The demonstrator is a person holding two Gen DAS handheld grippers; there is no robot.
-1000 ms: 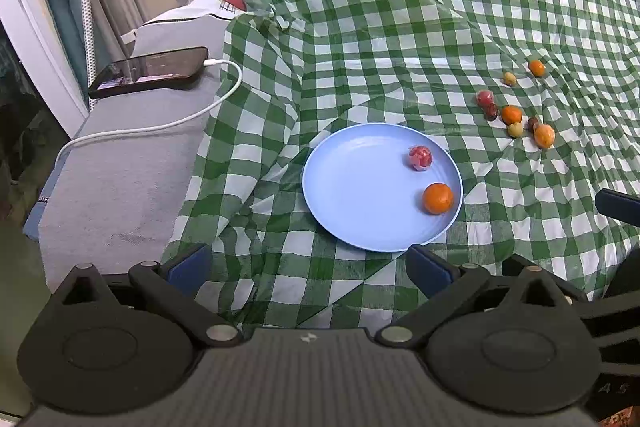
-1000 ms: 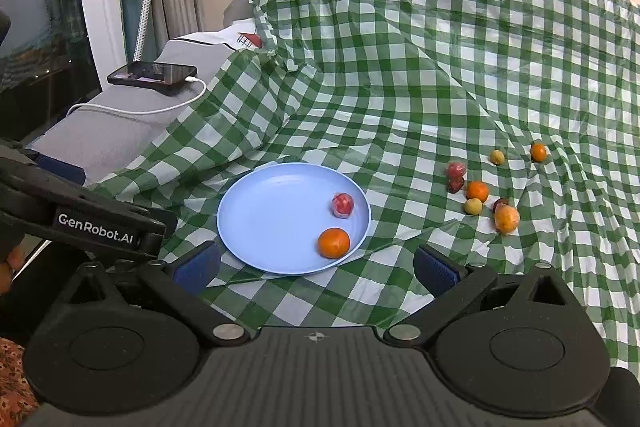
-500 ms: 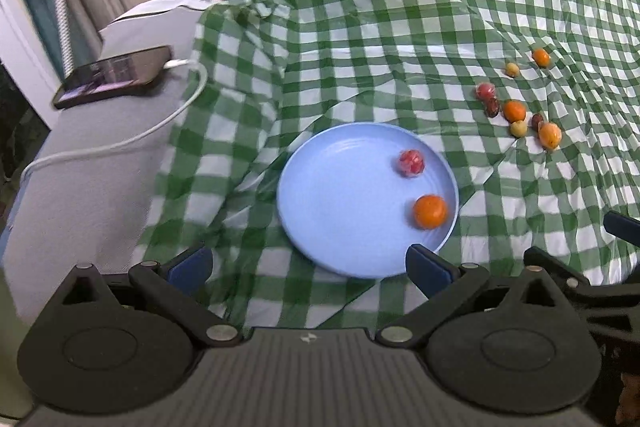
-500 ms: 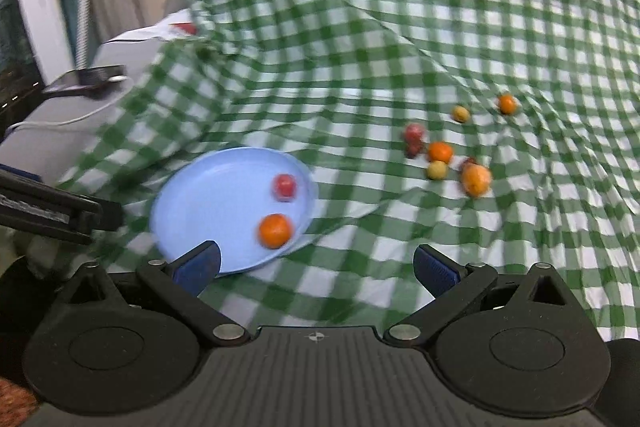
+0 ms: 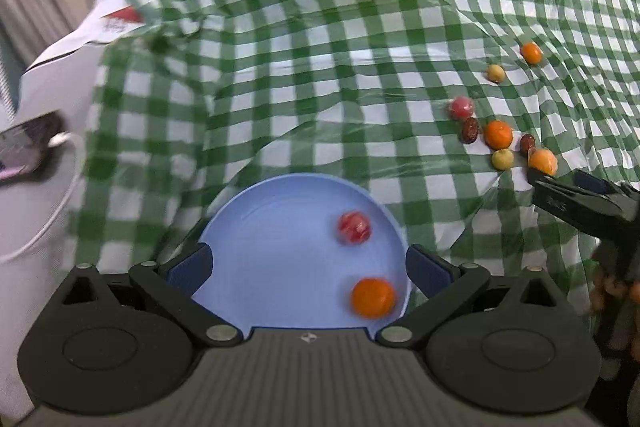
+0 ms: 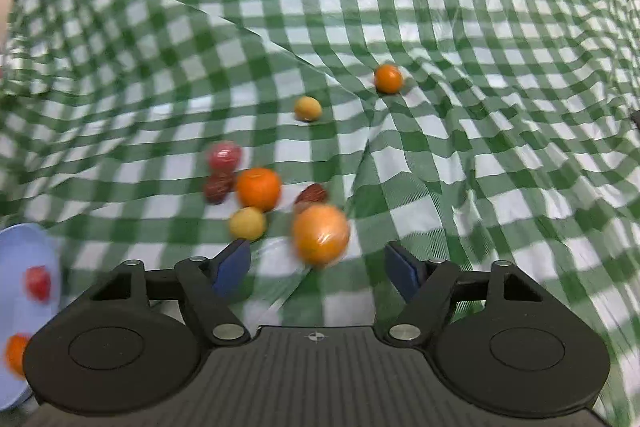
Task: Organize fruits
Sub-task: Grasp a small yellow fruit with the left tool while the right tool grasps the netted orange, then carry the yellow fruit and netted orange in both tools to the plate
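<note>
The right gripper (image 6: 318,265) has closed in on the blurred orange (image 6: 321,235), jaws apart; the left gripper (image 5: 308,267), spread wide, now hides the blue plate's (image 5: 280,199) near rim.

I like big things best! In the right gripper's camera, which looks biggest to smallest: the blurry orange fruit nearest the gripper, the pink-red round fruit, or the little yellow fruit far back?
1. Blurry orange fruit, though it is nearest the camera, which inflates it.
2. Pink-red round fruit.
3. Far yellow fruit, only slightly smaller-looking, and farther, so unsure.
</note>
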